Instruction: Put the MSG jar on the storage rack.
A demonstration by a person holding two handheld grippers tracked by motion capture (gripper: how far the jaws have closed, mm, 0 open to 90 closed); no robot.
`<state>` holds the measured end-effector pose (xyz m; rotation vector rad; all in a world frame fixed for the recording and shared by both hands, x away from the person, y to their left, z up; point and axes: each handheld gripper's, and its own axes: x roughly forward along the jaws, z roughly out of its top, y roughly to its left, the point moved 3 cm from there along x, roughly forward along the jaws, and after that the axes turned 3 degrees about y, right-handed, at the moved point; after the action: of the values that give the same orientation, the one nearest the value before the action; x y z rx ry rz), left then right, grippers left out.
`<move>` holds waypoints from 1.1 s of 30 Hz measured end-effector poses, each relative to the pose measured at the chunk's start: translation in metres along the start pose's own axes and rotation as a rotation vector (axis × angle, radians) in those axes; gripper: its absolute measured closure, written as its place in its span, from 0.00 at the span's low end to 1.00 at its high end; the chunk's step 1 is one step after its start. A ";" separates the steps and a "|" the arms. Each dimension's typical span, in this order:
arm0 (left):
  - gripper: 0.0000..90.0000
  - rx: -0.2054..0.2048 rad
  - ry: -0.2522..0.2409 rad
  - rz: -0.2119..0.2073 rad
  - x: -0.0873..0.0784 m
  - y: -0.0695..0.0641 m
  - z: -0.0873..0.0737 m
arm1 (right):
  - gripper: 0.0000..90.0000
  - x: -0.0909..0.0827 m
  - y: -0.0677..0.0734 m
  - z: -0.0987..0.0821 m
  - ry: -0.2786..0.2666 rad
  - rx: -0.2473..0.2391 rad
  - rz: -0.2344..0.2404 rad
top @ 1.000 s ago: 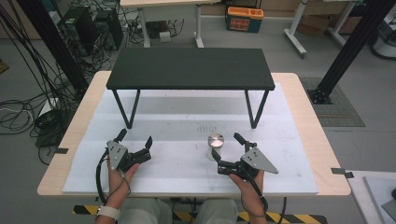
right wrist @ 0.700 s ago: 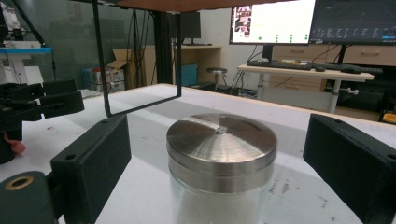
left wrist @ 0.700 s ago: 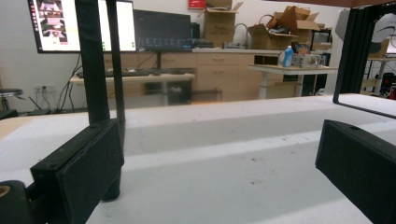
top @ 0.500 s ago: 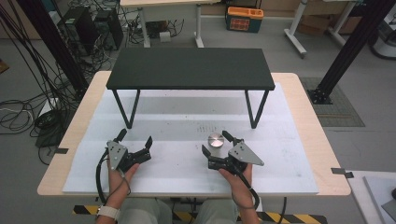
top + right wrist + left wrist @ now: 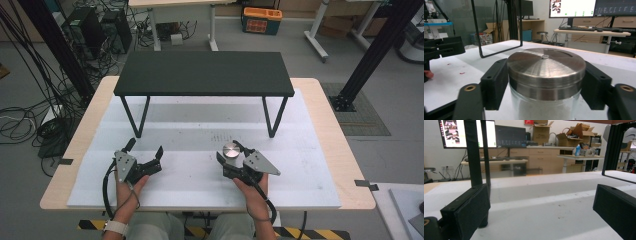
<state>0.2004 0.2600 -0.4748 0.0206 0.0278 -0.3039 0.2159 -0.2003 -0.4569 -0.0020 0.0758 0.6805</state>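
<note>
Steel-lidded and clear-walled, a small jar (image 5: 546, 75) stands upright between the two jaws of the right tool (image 5: 234, 154), on the white tabletop (image 5: 200, 130) right of centre and toward its near edge. In the right gripper view the jaws sit close on either side of the lid; whether their pads actually press it cannot be told. Through the glass a white, grainy filling shows, though the bottom of the jar is cut off by the lower edge of that view. From the high view the jar (image 5: 230, 149) is just a round silver disc, its body hidden beneath the lid.

The left tool (image 5: 146, 155) rests well to the left, near the same edge, its jaws spread wide with bare tabletop between them. A low black bench (image 5: 204, 72) stands farther back across the tabletop; the left gripper view cuts off its top and shows one leg (image 5: 477, 152) close behind the left jaw.
</note>
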 end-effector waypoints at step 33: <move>0.02 0.000 0.000 -0.001 0.000 0.000 0.000 | 0.47 -0.005 -0.006 0.015 0.003 -0.023 0.000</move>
<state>0.2004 0.2601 -0.4748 0.0203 0.0277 -0.3048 0.2167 -0.2079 -0.4412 -0.0253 0.0703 0.6809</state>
